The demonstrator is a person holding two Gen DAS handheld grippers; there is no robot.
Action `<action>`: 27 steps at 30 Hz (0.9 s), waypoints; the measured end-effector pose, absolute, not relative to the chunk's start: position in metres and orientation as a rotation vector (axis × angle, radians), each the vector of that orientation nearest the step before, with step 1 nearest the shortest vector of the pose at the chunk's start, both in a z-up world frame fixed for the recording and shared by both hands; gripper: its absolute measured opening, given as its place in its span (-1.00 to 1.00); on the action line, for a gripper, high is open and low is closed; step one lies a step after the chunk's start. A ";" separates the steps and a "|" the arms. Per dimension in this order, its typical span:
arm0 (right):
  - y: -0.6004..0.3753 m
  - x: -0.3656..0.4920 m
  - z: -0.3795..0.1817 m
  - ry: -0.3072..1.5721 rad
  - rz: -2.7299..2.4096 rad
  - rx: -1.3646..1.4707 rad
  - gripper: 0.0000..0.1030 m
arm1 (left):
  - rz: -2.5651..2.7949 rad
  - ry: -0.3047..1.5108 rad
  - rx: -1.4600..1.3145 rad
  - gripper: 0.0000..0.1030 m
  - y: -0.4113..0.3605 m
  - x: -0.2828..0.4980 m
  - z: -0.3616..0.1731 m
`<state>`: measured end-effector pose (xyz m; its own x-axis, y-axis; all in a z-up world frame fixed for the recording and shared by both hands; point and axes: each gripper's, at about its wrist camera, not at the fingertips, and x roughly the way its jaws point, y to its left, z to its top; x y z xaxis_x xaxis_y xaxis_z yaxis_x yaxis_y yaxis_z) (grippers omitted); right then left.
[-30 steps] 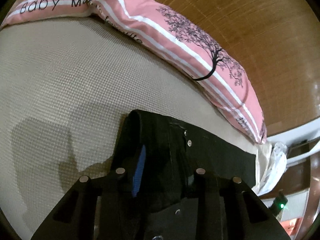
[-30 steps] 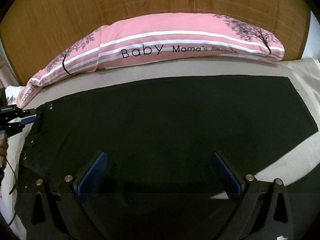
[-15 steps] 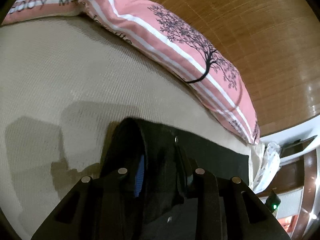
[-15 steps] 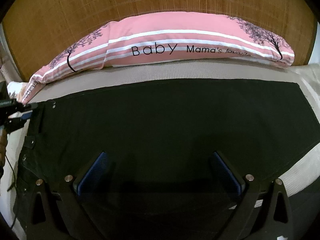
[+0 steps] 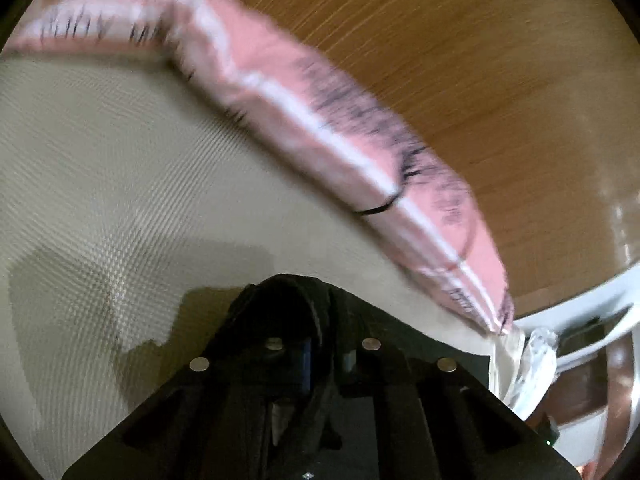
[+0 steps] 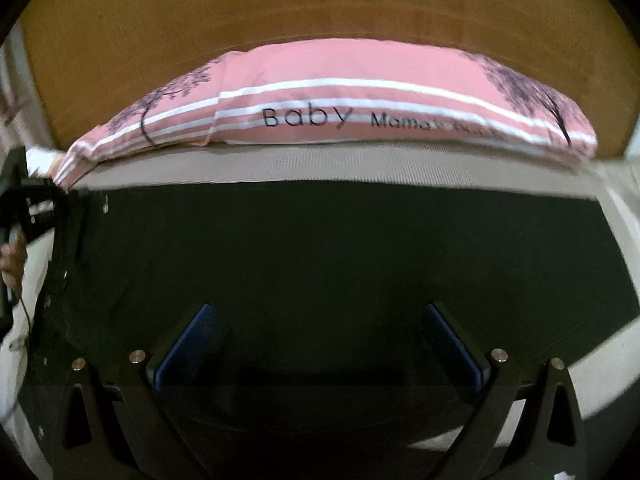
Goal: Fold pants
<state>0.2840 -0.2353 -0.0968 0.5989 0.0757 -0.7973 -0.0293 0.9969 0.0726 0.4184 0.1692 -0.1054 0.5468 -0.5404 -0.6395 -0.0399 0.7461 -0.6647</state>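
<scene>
Pants [image 6: 340, 264] lie spread on the bed with the long axis crosswise ahead of the wide-open right gripper [image 6: 320, 344], waistband corner just pinched in the left gripper's [image 5: 320, 354] closed jaws.

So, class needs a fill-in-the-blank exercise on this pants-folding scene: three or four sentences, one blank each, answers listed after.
1. The left claw is shut on the ____ pants.
2. The right claw hovers over the pants with its jaws ____.
3. The long pillow behind the pants is ____ with white stripes.
4. The largest word printed on the pillow is "____".

Missing words: black; open; pink; Baby
</scene>
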 end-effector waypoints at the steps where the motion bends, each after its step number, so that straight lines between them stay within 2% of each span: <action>1: -0.239 0.287 -0.094 0.931 0.099 0.037 0.99 | -0.340 0.926 -0.644 -0.85 0.164 0.410 -0.092; 5: -0.261 0.313 -0.082 0.958 0.226 -0.041 0.99 | -0.399 0.835 -0.543 -0.85 0.151 0.382 -0.054; 10: -0.281 0.361 -0.069 1.002 0.369 -0.166 0.98 | -0.433 0.766 -0.498 -0.85 0.144 0.355 -0.032; 15: -0.282 0.409 -0.071 1.077 0.535 -0.257 0.83 | -0.448 0.747 -0.495 -0.85 0.144 0.339 -0.025; 21: -0.271 0.442 -0.102 1.231 0.719 -0.433 0.60 | -0.442 0.746 -0.421 -0.85 0.142 0.332 -0.017; 23: -0.275 0.448 -0.114 1.282 0.725 -0.448 0.28 | -0.444 0.756 -0.404 -0.85 0.140 0.333 -0.017; 24: -0.279 0.449 -0.120 1.301 0.730 -0.446 0.20 | -0.442 0.761 -0.393 -0.85 0.139 0.334 -0.018; 26: -0.284 0.446 -0.125 1.310 0.729 -0.438 -0.29 | -0.436 0.766 -0.370 -0.85 0.136 0.335 -0.018; 27: -0.287 0.442 -0.125 1.289 0.718 -0.437 -0.45 | -0.428 0.770 -0.362 -0.85 0.134 0.337 -0.019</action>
